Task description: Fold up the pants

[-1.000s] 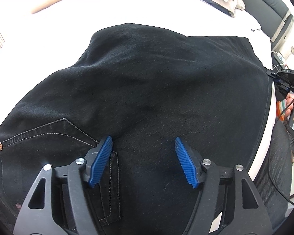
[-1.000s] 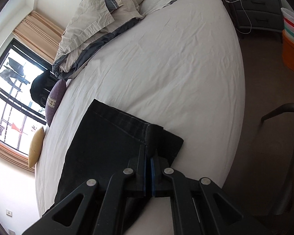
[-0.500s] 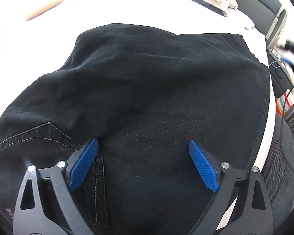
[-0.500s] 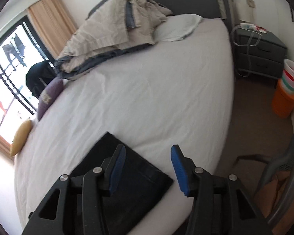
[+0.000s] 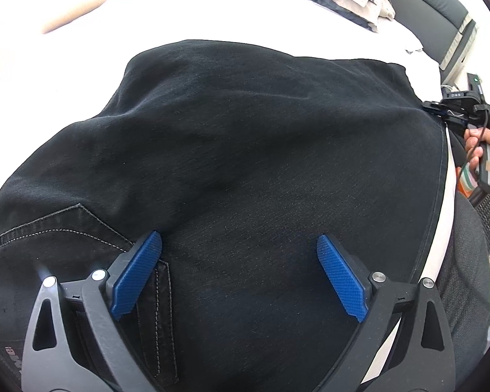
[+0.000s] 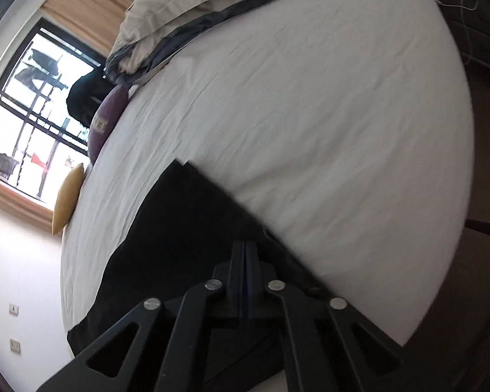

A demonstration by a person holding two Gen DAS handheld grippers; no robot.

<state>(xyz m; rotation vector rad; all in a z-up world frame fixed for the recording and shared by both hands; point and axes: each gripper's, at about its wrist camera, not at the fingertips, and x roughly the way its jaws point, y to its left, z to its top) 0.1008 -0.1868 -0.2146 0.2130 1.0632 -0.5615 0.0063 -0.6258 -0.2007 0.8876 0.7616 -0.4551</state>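
Your left gripper (image 5: 238, 277) gapes empty over the black jeans (image 5: 245, 150), your right gripper (image 6: 245, 263) is closing at their edge, grip unclear, so pinch every layer.

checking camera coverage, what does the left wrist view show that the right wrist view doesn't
Left wrist only: the left gripper, its jaws opening wide over the cloth, a stitched pocket, and a hand at the right edge.
Right wrist only: the right gripper, jaws closing, plus a window.
Both: black pants on the white bed, a purple cushion.
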